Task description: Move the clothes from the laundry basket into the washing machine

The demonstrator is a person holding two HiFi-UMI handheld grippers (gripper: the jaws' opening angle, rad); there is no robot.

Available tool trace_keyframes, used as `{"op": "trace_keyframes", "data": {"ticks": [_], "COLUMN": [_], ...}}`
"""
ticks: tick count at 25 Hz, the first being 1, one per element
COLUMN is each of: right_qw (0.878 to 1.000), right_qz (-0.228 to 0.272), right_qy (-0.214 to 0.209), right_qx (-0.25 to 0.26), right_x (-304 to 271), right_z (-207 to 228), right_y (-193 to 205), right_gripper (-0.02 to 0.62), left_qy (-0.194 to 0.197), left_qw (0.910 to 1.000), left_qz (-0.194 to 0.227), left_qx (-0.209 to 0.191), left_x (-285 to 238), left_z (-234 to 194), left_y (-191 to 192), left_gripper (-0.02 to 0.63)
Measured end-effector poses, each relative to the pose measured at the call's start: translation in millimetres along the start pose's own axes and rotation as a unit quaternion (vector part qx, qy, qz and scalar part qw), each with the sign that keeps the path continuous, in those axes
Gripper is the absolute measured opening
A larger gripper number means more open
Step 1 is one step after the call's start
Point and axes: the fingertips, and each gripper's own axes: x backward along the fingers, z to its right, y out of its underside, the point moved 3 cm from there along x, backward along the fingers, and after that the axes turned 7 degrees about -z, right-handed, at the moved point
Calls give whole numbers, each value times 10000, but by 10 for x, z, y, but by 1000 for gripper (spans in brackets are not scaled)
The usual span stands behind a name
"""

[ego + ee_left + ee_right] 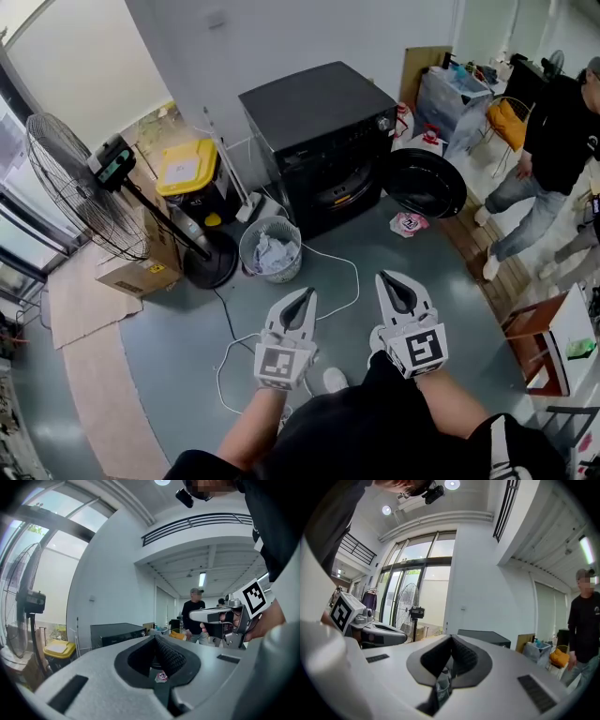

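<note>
Fingers (pixel 93 667) of the left gripper (pixel 307 294) and the right gripper (pixel 384 277) are clenched together, empty. One round white mesh laundry basket (pixel 246 259) holding pale clothes (pixel 275 255) stands on the grey-blue floor (pixel 187 328), just beside one black front-loading washing machine (pixel 319 122) whose round door (pixel 424 183) hangs open. Both forearms reach forward side by side, the grippers roughly level and well apart from the basket.

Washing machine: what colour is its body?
The washing machine is black all over, door included; the head view shows it best.
</note>
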Motion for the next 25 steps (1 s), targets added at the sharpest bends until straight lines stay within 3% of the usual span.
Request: {"op": "trace_keyframes", "data": {"ticks": [8,25], "right_qw": [9995,9946], "right_qz": [-82,-208], "right_qy": [-309,-976], "right_qx": [-60,-296], "right_x": [-584,-2401], "right_z": [222,1559], "right_y": [37,75], "right_gripper": [9,9], "left_qy": [-218,-757], "left_qw": [9996,9955], "left_qz": [-152,-536], "left_qx": [45,171], "left_x": [-421,-2189], "left_z": [-356,-1238], "left_y": [6,-356], "left_gripper": [6,6]}}
